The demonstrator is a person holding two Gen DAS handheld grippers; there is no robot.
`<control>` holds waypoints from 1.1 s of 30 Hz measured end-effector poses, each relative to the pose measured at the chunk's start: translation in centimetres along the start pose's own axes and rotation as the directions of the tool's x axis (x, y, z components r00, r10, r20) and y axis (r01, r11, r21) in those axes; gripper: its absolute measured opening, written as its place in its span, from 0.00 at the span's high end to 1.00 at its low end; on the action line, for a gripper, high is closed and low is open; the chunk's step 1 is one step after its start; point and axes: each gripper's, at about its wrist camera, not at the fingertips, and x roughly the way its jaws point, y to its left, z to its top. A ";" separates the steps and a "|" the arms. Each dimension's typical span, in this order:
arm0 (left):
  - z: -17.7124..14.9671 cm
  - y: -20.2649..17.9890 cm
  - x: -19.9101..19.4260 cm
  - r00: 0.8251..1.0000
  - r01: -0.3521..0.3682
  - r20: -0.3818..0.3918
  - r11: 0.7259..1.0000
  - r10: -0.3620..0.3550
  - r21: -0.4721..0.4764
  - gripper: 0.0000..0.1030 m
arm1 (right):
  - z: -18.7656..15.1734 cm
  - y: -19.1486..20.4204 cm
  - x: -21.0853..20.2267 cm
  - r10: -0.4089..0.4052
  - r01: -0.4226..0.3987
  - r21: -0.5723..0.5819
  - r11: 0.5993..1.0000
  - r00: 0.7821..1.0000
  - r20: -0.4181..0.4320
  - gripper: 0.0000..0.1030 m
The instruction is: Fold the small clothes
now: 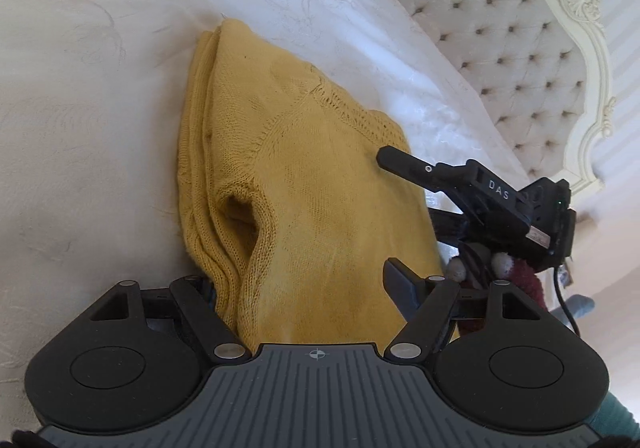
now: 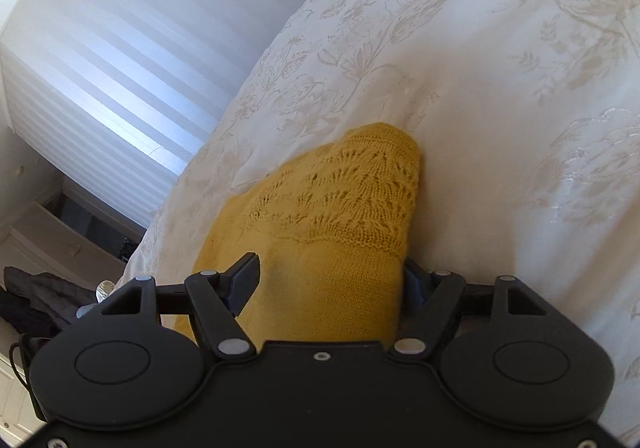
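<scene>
A small mustard-yellow knitted sweater [image 1: 304, 183] lies folded on the white bedspread [image 1: 80, 127]. My left gripper [image 1: 304, 280] is open, its jaws wide apart with the sweater's near edge between them; the left finger is hidden under the cloth and the right finger [image 1: 400, 288] rests on top. The right gripper [image 1: 404, 187] reaches in from the right side over the sweater. In the right wrist view the right gripper [image 2: 328, 280] is open, jaws straddling the sweater's [image 2: 344, 215] lace-knit end, one finger [image 2: 246, 280] on top of the cloth.
A tufted cream headboard [image 1: 512, 47] stands at the back right. A stuffed toy [image 1: 512, 272] lies beside the bed at right. The bed's edge [image 2: 192, 183], striped blinds [image 2: 120, 47] and dark clothes [image 2: 36, 296] on the floor show in the right wrist view.
</scene>
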 end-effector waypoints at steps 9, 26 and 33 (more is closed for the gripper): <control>-0.6 0.2 -0.3 1.000 0.006 0.010 1.000 -0.006 0.024 0.43 | 0.1 -0.1 0.3 0.029 -0.029 -0.007 1.000 1.000 0.000 0.27; -2.0 2.0 -2.7 0.985 0.174 0.012 0.970 -0.175 -0.168 0.89 | -1.6 3.7 -3.1 -0.061 0.062 -0.005 0.998 0.993 0.103 0.62; -6.0 0.6 -5.2 0.974 0.212 -0.046 0.960 -0.224 -0.183 0.89 | -5.3 8.0 -7.8 -0.104 0.107 -0.051 0.993 0.993 0.052 0.62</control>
